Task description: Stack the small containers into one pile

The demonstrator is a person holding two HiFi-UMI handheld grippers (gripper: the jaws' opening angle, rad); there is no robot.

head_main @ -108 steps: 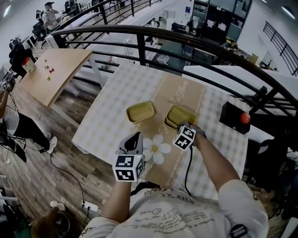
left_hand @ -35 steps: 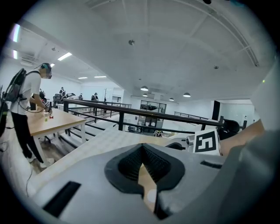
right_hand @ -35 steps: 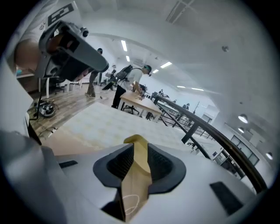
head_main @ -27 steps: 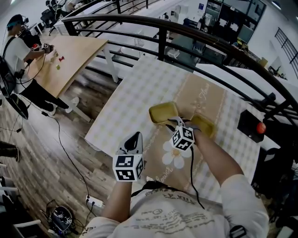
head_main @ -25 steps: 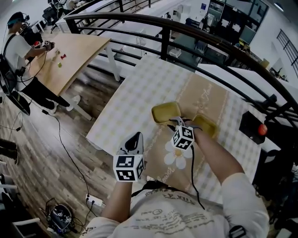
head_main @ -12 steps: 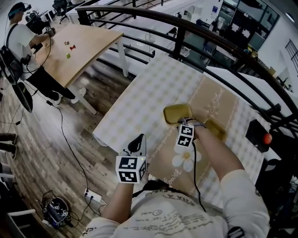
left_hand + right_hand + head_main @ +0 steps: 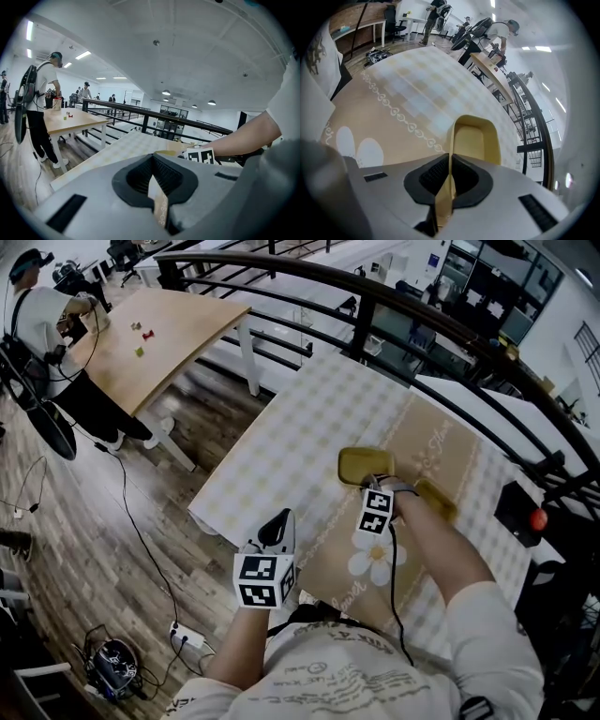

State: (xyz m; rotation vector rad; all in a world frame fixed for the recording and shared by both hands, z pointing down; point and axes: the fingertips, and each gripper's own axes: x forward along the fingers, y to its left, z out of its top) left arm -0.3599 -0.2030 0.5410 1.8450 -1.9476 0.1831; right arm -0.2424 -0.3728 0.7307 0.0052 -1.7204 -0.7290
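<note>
A shallow yellow container [image 7: 361, 463] rests on the checked tablecloth [image 7: 291, 442]. My right gripper [image 7: 375, 483] points steeply down at its near end. In the right gripper view the container [image 7: 476, 138] stretches away from the jaws; they have just been closing and now pinch its near rim, so the right gripper [image 7: 450, 158] is shut on it. More yellow containers [image 7: 437, 500] lie just right of that arm, partly hidden by it. My left gripper [image 7: 277, 519] hovers over the table's near left edge, shut and holding nothing, and in its own view the left gripper [image 7: 152, 157] faces the container [image 7: 165, 153].
A black box with a red button [image 7: 528, 512] stands at the table's right end. A dark railing [image 7: 375, 296] runs behind the table. To the left, beyond a gap of wooden floor, a person [image 7: 37, 306] stands at a wooden table [image 7: 164, 329]. Cables [image 7: 117, 662] lie on the floor.
My right gripper left the right-hand containers, came over to the left container, sank onto its near rim and closed on it. The left gripper has hardly moved.
</note>
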